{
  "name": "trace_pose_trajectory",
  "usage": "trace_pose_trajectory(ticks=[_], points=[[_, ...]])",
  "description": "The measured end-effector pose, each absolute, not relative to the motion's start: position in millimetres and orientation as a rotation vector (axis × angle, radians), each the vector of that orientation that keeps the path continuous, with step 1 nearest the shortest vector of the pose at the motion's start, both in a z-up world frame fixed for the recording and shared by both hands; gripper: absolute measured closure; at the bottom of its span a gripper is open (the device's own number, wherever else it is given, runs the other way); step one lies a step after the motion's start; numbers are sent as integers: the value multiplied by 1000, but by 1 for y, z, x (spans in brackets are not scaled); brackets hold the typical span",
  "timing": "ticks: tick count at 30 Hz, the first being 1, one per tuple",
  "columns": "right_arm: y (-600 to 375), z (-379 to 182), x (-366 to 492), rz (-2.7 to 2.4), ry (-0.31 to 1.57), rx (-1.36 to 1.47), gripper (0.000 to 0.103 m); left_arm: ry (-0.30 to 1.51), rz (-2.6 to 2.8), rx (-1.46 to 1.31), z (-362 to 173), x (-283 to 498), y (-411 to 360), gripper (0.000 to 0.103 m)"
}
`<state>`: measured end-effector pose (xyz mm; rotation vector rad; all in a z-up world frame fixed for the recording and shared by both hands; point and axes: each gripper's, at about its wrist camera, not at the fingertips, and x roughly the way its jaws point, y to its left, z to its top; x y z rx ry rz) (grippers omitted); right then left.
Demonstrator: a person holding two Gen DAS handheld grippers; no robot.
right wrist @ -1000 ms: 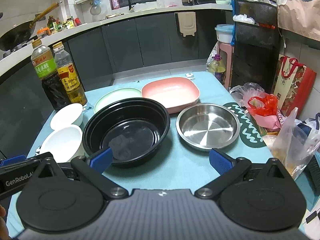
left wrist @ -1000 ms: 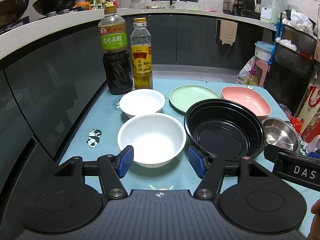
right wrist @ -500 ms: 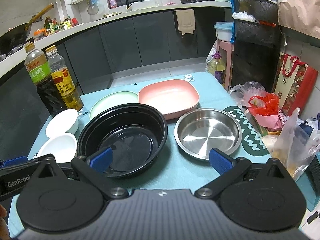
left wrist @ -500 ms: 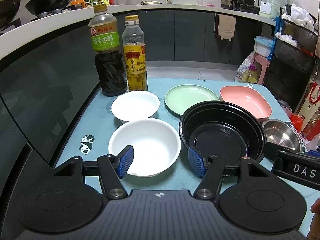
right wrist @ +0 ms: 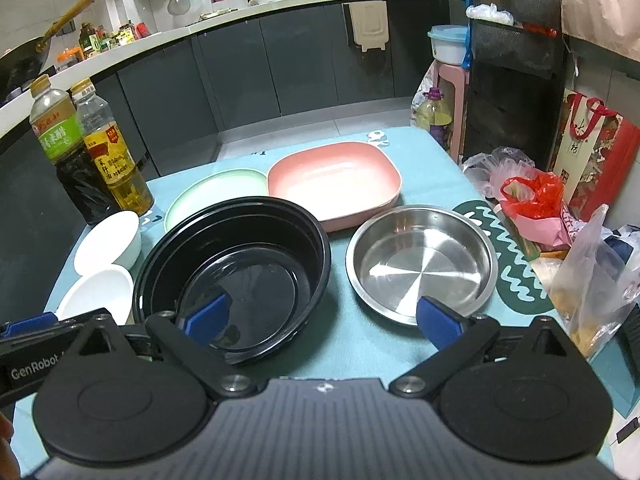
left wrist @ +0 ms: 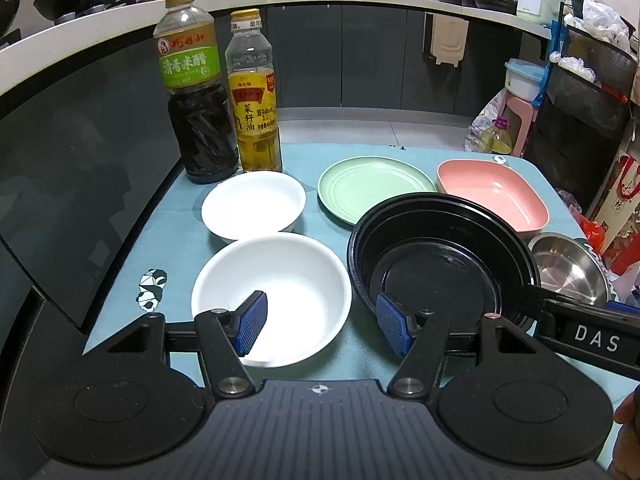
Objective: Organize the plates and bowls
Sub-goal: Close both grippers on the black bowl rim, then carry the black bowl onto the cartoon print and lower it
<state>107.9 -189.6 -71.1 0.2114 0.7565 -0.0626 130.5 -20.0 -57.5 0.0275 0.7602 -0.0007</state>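
On a teal tablecloth (left wrist: 324,208) lie two white bowls, the near one (left wrist: 296,284) and the far one (left wrist: 254,204), a green plate (left wrist: 372,188), a pink square dish (left wrist: 492,196), a large black bowl (left wrist: 440,264) and a steel dish (left wrist: 568,268). My left gripper (left wrist: 320,322) is open, its left pad over the near white bowl and its right pad at the black bowl's rim. My right gripper (right wrist: 324,316) is open, spanning the black bowl (right wrist: 236,272) and the steel dish (right wrist: 420,260). The pink dish (right wrist: 332,184) and green plate (right wrist: 212,192) lie behind.
A dark vinegar bottle (left wrist: 196,92) and a yellow oil bottle (left wrist: 256,100) stand at the table's back left. Plastic bags (right wrist: 532,204) and a red gift bag (right wrist: 596,148) crowd the right edge. Dark cabinets (left wrist: 360,56) run behind.
Both grippers have moved forward and lower over the dishes. The left pads now overlap the near white bowl and the black bowl. Nothing was grasped.
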Motion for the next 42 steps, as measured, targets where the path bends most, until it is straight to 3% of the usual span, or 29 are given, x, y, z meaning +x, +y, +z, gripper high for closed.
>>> trace_pose_trajectory(ticks=[4,8,13,20,37,38,40,42], points=[[-193,-72,113,-14,763,225,48,771,-43,3,-59,133,-18,48],[-200,-70,121,32,775,243,49,788,-131,-92,-52,136,-10,59],[-211,-69,134,63,790,275,64,840,-214,-254,-46,144,-1,66],[-211,-74,151,102,830,272,73,938,-273,-294,-56,151,-9,80],[-217,-89,165,88,877,286,73,1016,-197,-278,-83,172,-15,80],[-217,-91,166,91,882,287,75,1015,-196,-273,-85,173,-16,81],[-217,-92,166,89,889,287,90,989,-191,-249,-85,172,-17,82],[-219,-91,163,91,888,289,91,965,-195,-219,-82,168,-18,82]])
